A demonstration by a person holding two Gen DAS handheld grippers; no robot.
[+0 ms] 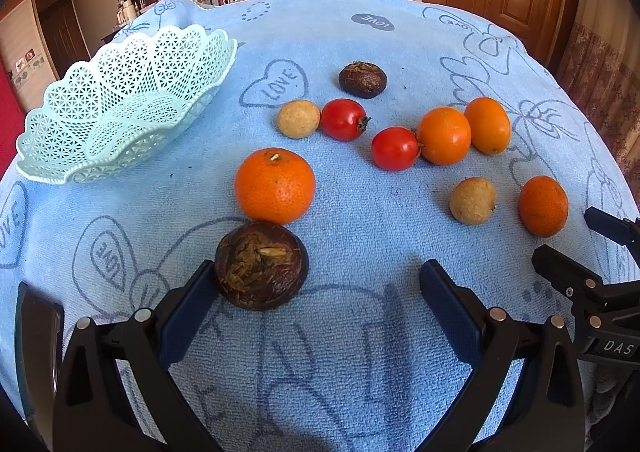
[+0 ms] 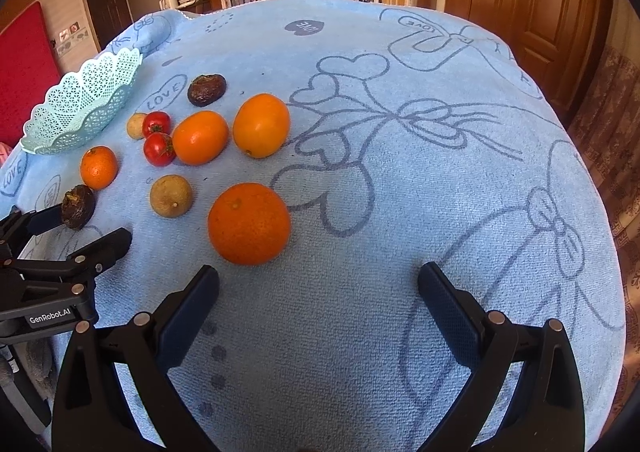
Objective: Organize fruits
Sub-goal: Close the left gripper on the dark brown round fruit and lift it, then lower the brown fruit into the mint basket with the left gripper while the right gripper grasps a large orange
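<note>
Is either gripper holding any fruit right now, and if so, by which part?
Nothing is held. The left gripper is open; one finger sits against the near dark brown fruit, which lies on the towel. The right gripper is open and empty.

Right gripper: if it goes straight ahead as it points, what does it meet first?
Likely the large orange, lying just ahead, left of the open right gripper centreline; depth is uncertain, so it may graze the left finger.
</note>
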